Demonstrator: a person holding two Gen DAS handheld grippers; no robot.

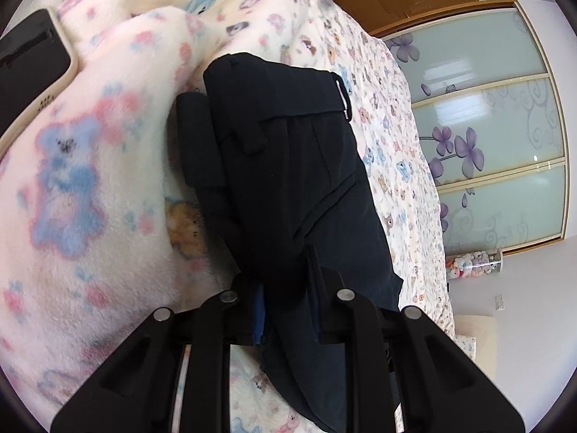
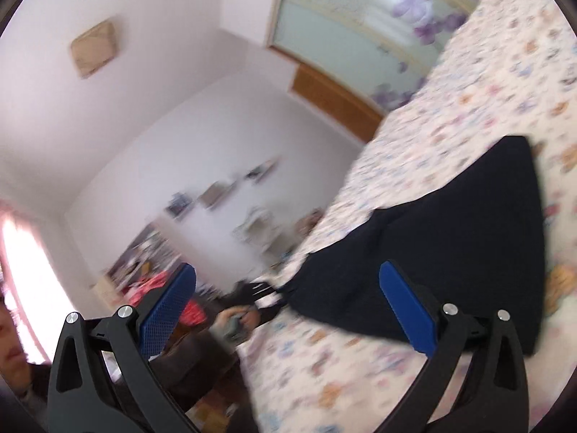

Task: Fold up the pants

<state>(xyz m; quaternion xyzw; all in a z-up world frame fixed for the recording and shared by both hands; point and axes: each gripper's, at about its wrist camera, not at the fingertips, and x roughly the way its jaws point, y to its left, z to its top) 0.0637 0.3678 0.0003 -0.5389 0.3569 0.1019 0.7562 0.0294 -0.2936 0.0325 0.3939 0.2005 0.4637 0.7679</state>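
Observation:
The dark navy pants lie folded on a bed with a bear-print cover. In the left wrist view my left gripper is shut on the near end of the pants, with cloth bunched between its blue pads. In the right wrist view my right gripper is open and empty, its blue pads wide apart, just beside the near edge of the pants. This view is blurred by motion.
A fluffy bear-print blanket is heaped left of the pants, with a phone on it. A wardrobe with frosted floral doors stands beyond the bed. A person's face and cluttered shelves show off the bed's side.

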